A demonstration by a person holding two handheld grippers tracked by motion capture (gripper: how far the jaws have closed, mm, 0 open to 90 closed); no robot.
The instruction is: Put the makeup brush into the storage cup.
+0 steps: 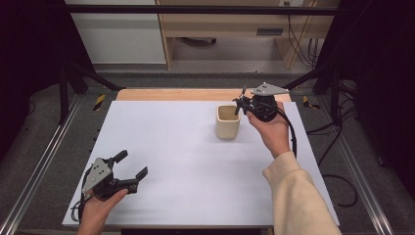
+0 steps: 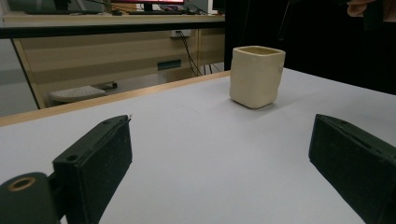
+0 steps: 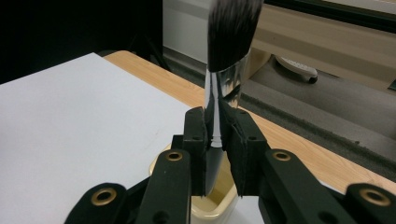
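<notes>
Holding a makeup brush bristles-up, right claw clamped on its handle, directly above cream cup at far right of bench. Left claw, near left, gapes empty. Risk: handle catching the rim, tipping cup. Hidden: handle's lower end, cup's interior.

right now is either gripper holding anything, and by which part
The right gripper is shut on a makeup brush, its fingers clamped on the shiny handle just below the bristles, above the cream cup. The left gripper is open and holds nothing.
</notes>
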